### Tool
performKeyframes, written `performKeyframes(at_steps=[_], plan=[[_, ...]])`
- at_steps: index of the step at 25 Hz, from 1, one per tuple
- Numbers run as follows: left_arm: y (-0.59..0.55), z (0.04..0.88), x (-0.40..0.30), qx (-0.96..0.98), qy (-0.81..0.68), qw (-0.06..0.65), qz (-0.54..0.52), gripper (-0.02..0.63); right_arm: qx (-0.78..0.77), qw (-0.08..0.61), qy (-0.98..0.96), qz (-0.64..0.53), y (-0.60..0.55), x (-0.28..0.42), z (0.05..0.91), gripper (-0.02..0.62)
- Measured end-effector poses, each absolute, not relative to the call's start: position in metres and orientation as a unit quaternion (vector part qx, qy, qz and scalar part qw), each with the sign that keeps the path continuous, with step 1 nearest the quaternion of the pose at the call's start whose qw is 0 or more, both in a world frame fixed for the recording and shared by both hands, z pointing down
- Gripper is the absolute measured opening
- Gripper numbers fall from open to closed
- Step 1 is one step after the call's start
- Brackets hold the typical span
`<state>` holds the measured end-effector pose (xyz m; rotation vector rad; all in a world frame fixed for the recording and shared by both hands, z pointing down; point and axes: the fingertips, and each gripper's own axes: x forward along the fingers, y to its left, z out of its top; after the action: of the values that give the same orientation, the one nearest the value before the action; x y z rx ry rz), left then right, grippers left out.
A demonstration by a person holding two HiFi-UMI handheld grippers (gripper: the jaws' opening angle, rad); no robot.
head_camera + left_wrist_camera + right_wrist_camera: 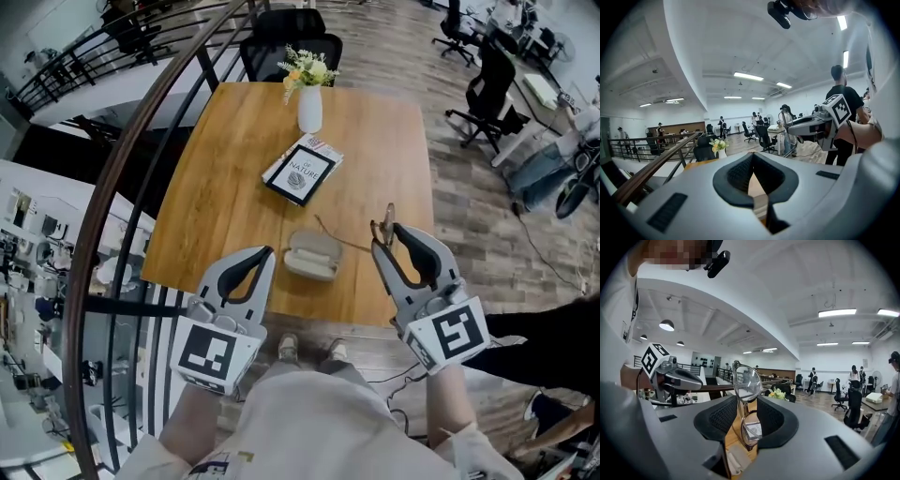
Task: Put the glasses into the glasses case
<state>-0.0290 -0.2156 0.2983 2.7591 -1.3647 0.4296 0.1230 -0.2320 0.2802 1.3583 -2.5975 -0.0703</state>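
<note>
In the head view the glasses (385, 221) are a thin shape, hard to make out, above the desk (225, 187) and right of the open glasses case (312, 255). The right hand-held gripper (382, 236) is clamped on them, with one lens above the other. The left hand-held gripper (265, 253) is closed on nothing.

Our grey two-jaw left gripper (263, 253) points forward, jaws together; our grey right gripper (385, 232) clamps thin-rimmed clear glasses (747, 382)

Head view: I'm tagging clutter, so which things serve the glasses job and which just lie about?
Job: glasses, clamped in the right gripper; glasses case.
Lying about: book; flower vase.
</note>
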Motion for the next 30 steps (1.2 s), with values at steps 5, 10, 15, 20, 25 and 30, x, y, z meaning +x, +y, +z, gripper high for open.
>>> performKeyframes(at_steps=[5, 10, 15, 20, 25, 30], plan=[[-0.234, 0.315, -0.041, 0.892, -0.426, -0.014, 0.147, 0.017, 0.444, 0.123, -0.887, -0.012, -0.258, 0.105, 0.306, 0.155], [-0.250, 0.341, -0.059, 0.886, -0.434, 0.007, 0.165, 0.017, 0.419, 0.144, -0.896, 0.019, -0.280, 0.085, 0.346, 0.155], [-0.270, 0.379, -0.072, 0.878, -0.443, 0.043, 0.178, 0.017, 0.404, 0.185, -0.894, 0.056, -0.299, 0.074, 0.408, 0.155], [-0.280, 0.416, -0.077, 0.874, -0.438, 0.070, 0.199, 0.017, 0.384, 0.226, -0.892, 0.073, -0.307, 0.063, 0.460, 0.155], [-0.274, 0.457, -0.070, 0.877, -0.412, 0.103, 0.227, 0.017, 0.357, 0.261, -0.891, 0.098, -0.306, 0.051, 0.510, 0.155], [-0.263, 0.495, -0.070, 0.871, -0.402, 0.136, 0.248, 0.017, 0.337, 0.304, -0.882, 0.123, -0.301, 0.049, 0.561, 0.152]])
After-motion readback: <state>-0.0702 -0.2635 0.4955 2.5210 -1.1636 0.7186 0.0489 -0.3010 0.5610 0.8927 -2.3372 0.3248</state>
